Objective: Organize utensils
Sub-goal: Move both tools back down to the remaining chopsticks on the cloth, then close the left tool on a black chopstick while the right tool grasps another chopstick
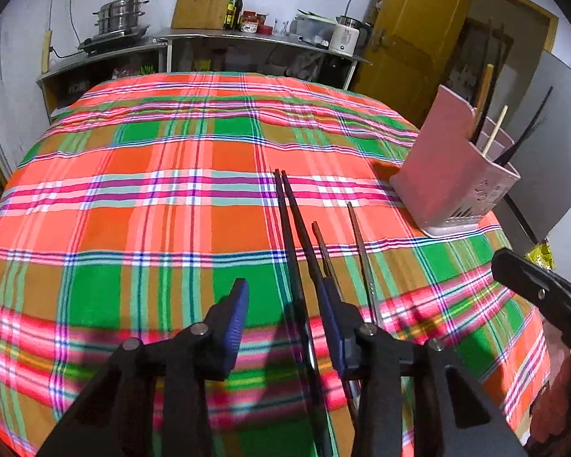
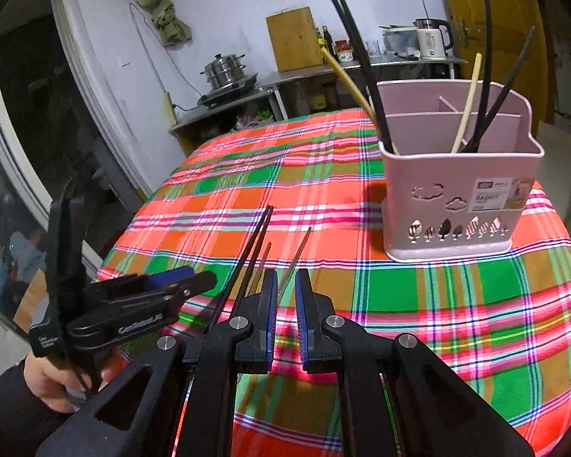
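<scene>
A pair of black chopsticks (image 1: 291,224) lies on the plaid tablecloth, with two thinner brown chopsticks (image 1: 361,251) just to their right. My left gripper (image 1: 283,293) is open above the cloth, its jaws either side of the black pair's near ends. The pink utensil basket (image 1: 445,182) stands at the right, holding several black and pale chopsticks. In the right wrist view my right gripper (image 2: 285,285) is slightly open and empty, over the brown chopsticks (image 2: 297,255); the black pair (image 2: 253,243) lies left, the basket (image 2: 456,190) ahead right, the left gripper (image 2: 179,282) at left.
The round table's plaid cloth (image 1: 133,190) fills the view. Behind it a metal counter (image 1: 247,36) carries a steamer pot, cutting board, bottles and kettle. A yellow door (image 1: 411,30) stands at back right. A dark doorway (image 2: 30,95) lies left.
</scene>
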### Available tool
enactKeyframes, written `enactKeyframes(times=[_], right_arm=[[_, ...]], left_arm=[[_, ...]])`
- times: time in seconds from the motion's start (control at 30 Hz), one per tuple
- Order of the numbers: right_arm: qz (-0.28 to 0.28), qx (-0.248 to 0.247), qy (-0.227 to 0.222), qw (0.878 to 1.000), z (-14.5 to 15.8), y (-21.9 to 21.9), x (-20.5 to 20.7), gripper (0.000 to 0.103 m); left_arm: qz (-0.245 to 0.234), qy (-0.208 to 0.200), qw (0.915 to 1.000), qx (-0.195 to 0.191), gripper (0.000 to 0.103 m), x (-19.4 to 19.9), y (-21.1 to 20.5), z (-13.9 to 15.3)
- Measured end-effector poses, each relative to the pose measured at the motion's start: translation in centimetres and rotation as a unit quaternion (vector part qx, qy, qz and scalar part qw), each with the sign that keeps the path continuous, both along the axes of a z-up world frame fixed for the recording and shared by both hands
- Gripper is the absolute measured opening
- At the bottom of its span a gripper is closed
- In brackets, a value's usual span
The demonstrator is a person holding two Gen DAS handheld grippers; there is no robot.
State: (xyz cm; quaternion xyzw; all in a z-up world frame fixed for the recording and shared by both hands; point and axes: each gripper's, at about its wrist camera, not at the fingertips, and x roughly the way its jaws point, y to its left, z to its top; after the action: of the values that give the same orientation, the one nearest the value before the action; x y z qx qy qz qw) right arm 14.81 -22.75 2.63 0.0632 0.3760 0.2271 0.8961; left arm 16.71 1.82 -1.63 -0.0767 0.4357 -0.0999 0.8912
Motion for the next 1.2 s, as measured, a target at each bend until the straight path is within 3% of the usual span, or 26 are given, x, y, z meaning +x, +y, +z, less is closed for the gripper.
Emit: enactKeyframes(times=[0.27, 0.43, 0.97, 1.1, 1.2], right_arm=[[0.003, -0.007, 0.012, 1.000, -0.9, 0.5, 0.9, 0.009], [0.003, -0.008, 0.017, 1.000, -1.2, 0.9, 1.4, 0.009], [0.054, -0.012, 0.055, 0.997, -4.4, 7.6, 5.4, 0.009], [0.055, -0.017, 0.066, 0.996, -5.3, 8.9, 6.5, 0.009], [0.051, -0.021, 0.075, 0.996, -5.9, 9.2, 7.3, 0.009]], left_arm=[[-0.008, 0.014, 0.9997, 0.017, 0.028, 2.2, -0.8, -1.5], [-0.001, 0.010, 0.9992, 0.038, 0.011, 2.3, -0.7, -1.7], [0.026, 0.019, 0.9994, 0.010, 0.011, 0.8, 4.8, -1.5], [0.024, 0.016, 0.9995, 0.009, 0.025, 1.4, 5.0, -1.4], [0.027, 0.020, 0.9994, 0.000, 0.026, 2.2, 5.2, -1.5]])
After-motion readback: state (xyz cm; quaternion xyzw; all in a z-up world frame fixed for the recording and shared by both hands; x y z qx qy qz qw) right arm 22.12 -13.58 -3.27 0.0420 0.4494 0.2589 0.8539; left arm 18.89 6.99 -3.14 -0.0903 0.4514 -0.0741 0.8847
